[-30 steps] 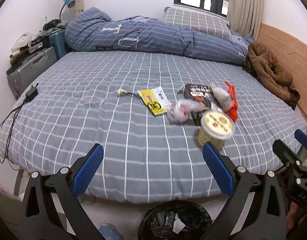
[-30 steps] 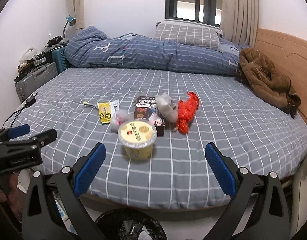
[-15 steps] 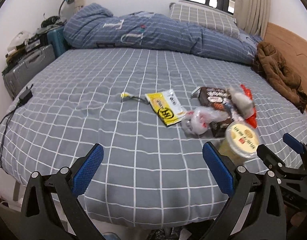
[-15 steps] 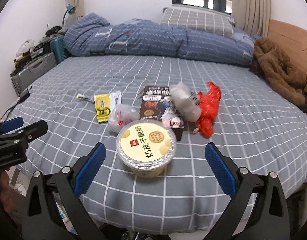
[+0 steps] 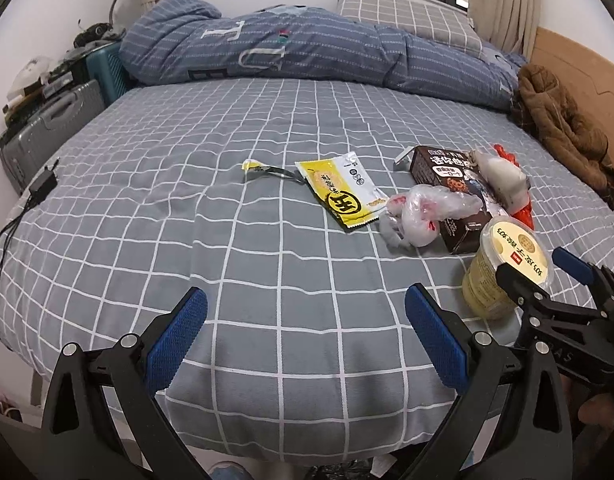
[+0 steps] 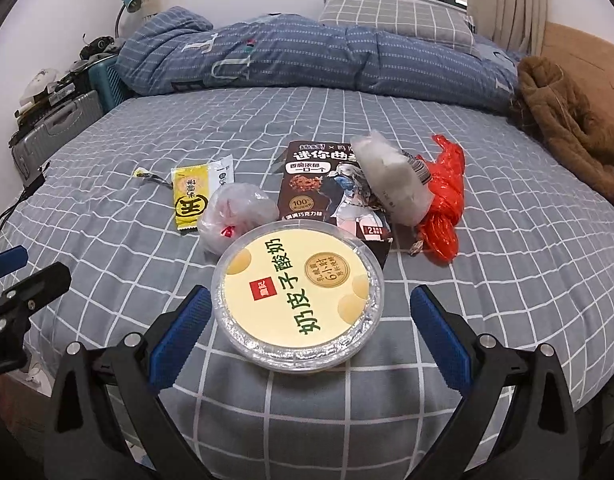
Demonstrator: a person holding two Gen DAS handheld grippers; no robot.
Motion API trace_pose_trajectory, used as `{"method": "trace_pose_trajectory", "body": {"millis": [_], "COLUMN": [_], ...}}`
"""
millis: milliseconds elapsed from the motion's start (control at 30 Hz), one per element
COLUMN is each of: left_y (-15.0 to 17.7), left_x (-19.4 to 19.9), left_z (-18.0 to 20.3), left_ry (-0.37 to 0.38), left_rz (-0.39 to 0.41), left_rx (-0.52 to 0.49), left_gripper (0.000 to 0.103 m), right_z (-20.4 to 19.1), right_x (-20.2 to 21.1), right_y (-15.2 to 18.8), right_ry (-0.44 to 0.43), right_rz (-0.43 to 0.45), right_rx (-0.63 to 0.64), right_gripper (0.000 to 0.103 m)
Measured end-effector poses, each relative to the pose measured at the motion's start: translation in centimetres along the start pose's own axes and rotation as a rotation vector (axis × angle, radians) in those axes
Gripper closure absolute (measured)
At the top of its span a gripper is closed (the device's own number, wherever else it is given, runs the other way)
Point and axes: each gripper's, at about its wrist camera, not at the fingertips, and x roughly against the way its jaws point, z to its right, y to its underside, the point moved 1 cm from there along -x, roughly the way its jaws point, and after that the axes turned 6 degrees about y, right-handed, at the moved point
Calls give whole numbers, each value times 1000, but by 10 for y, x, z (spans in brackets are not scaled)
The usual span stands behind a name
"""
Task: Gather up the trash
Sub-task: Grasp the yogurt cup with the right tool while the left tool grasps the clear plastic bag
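Right gripper (image 6: 307, 328) has closed in on the yogurt cup (image 6: 297, 300): cup now sits between its wide-open fingers, no contact visible; grasp looks imminent. Left gripper (image 5: 307, 336) wide open, empty, cup off its right finger.

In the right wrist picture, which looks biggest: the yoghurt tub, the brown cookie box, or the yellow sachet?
As they look:
1. yoghurt tub, though it is nearest the camera, which inflates it
2. brown cookie box, partly covered
3. yellow sachet
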Motion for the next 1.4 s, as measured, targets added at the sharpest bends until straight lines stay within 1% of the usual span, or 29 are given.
{"method": "trace_pose_trajectory", "body": {"millis": [200,233,267,333,600,800,1000,1233,1300,1400], "left_y": [0,1,1,1,-8,-15,-27,-41,-43,-45], "left_x": [-3,-4,-6,-8,-20,-39,-61,-99,-109,-119], "left_z": [3,3,3,3,18,39,67,86,88,91], "left_ry": [2,5,6,5,12,52,69,37,24,24], "left_rz": [-7,-10,-12,-15,-15,-13,5,-22,-30,-42], "left_rx": [-7,-4,-1,0,-21,-20,-44,-93,-104,-109], "left_gripper": [6,6,6,6,6,6,7,11,12,15], "right_z": [-1,-1,-2,-3,6,37,80,114,119,127], "right_x": [-4,-5,-6,-8,3,22,27,25,23,19], "right_y": [-3,-3,-3,-3,-4,-10,-9,-2,0,2], "right_ry": [-10,-14,-19,-35,-46,-17,22,43,47,50], "right_rz": [5,4,-1,-5,26,70,65,44,40,32], "right_rx": [-15,-16,-15,-10,-10,-51,-92,-120,-126,-136], "right_gripper": [8,9,13,17,19,19,19,19,19,19]}}
